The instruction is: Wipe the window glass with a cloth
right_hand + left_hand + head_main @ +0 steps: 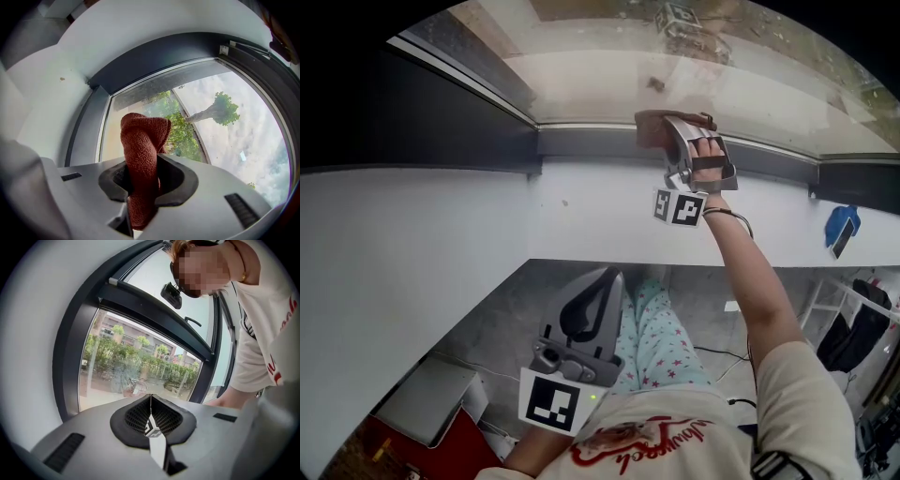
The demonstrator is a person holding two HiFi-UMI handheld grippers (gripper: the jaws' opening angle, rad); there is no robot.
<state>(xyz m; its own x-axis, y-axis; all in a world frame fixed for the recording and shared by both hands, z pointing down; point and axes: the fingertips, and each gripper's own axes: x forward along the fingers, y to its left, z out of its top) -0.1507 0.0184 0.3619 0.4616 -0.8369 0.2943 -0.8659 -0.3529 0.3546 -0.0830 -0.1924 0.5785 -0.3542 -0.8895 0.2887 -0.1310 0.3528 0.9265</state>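
Two grippers are working for us at a tall window. We are holding the right gripper up at the lower edge of the window glass, just above the dark window frame. Its fingers are clamping a rust-red knitted cloth. The cloth is sitting bunched in the gap between them, running down through the slot and bulging out past the tips toward the glass. From our head view the cloth is lying at the glass beside the frame, though we cannot tell whether it is touching the pane. We are keeping the left gripper low by our lap, well apart from the cloth. Its fingers are pressing together with nothing between them.
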